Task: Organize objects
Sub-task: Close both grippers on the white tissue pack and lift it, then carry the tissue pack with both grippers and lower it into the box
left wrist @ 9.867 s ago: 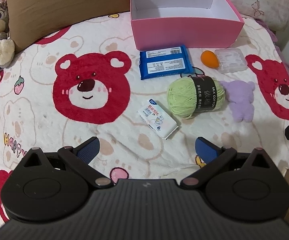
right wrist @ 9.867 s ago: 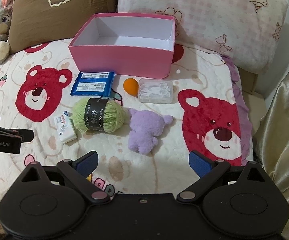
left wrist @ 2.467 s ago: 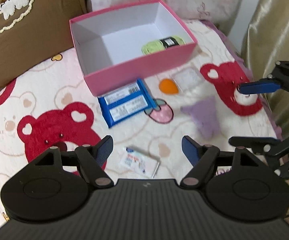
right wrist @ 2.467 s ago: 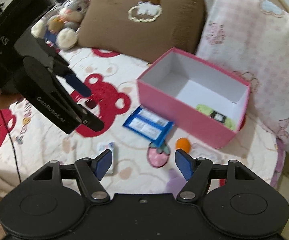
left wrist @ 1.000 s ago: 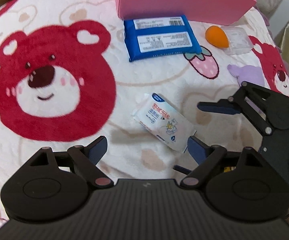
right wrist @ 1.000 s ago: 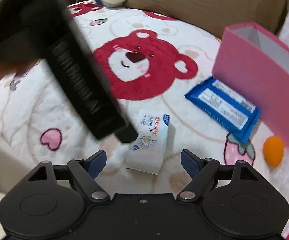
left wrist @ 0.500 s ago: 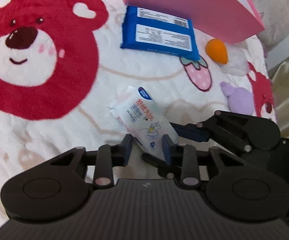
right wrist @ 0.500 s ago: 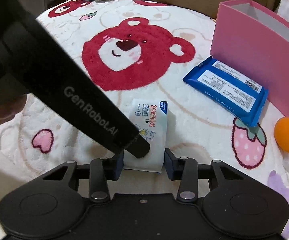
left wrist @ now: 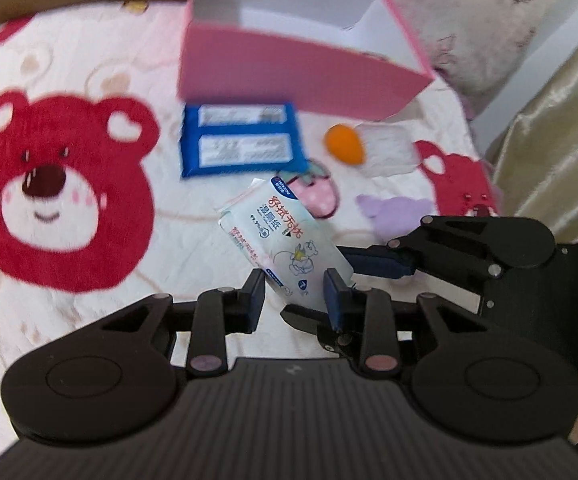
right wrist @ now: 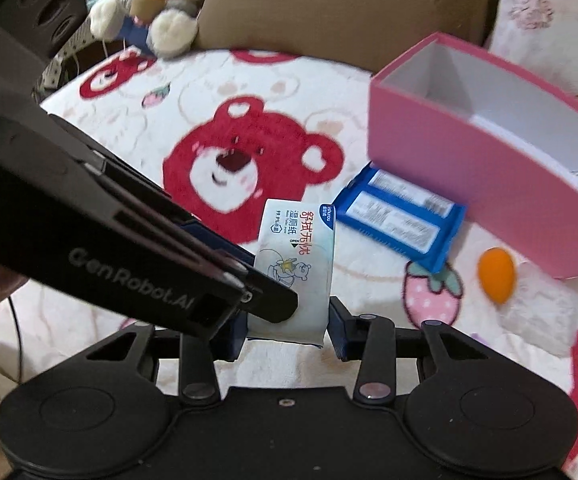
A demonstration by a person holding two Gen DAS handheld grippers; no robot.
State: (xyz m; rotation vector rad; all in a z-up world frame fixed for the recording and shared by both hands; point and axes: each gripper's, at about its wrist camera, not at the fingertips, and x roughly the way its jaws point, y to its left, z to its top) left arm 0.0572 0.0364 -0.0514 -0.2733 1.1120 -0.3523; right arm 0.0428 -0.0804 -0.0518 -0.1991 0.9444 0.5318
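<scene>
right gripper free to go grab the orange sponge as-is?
Probably not: the right gripper is shut on the wipes pack, shared with the left gripper. The path to the orange sponge looks open.

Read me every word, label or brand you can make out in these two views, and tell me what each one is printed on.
"GenRobot.AI": side of the left gripper.
"OPEN": small mark on the white wipes pack, which both grippers hold.
"99.9%": same pack's edge, barely legible.
Large Chinese characters: same pack, roughly "舒拭无忧 湿厕纸".
Blue packet: white labels and barcode, too blurred to read.
Right gripper: no text visible.
</scene>
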